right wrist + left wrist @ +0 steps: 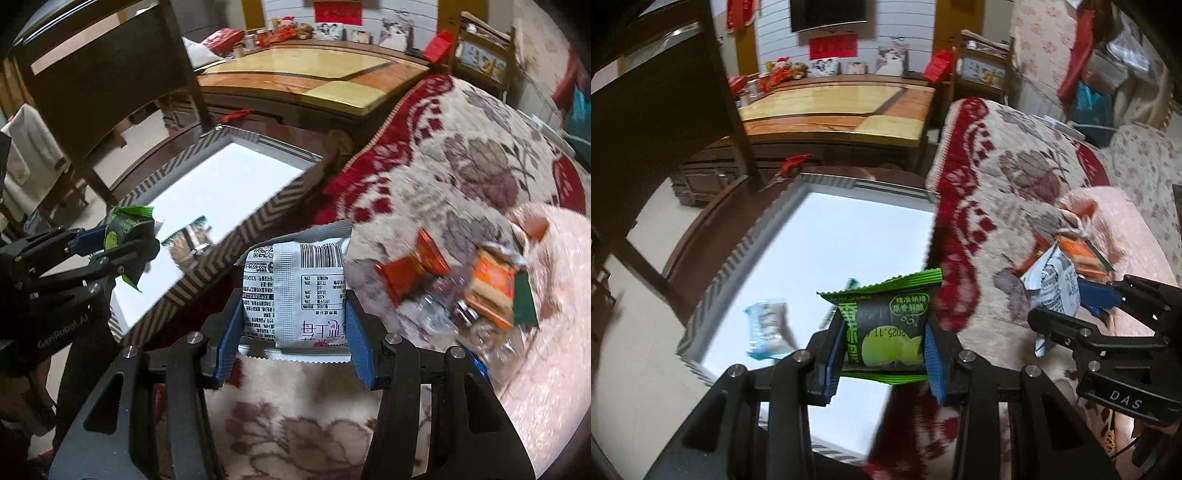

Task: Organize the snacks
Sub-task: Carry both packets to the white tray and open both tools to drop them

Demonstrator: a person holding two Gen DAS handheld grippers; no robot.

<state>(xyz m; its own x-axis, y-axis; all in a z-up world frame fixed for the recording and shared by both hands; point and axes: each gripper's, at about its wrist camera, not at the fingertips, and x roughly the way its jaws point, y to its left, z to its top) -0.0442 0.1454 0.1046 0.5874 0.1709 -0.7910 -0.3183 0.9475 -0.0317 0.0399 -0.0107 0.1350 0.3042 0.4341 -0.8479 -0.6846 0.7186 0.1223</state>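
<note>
We see 2 handheld grippers in frame, each carrying 1 snack packet.

Left gripper (pixel 884 345): jaws narrowed onto a green packet (pixel 886 326), blue pads pressed against both of its sides. The packet hangs above the white floor of a box (pixel 738 254) with a grey chevron-patterned rim; it sits over the box's near right part.

Right gripper (pixel 293 314): jaws closed on a white packet (pixel 295 288), barcode side facing the camera. It hangs over the floral blanket (pixel 461 155), just beside the box's right wall.

Inside the box: 1 pale blue-white packet (pixel 767 329) lying near the left wall, blurred. In the right wrist view a clear packet with brown contents (pixel 188 242) lies on the box floor.

On the blanket, well apart from the box: a loose pile with a red-orange packet (pixel 413 264), an orange packet (pixel 491 291) and some clear wrappers, too blurred to count.

The box rests on a dark wooden table (pixel 738 201).
</note>
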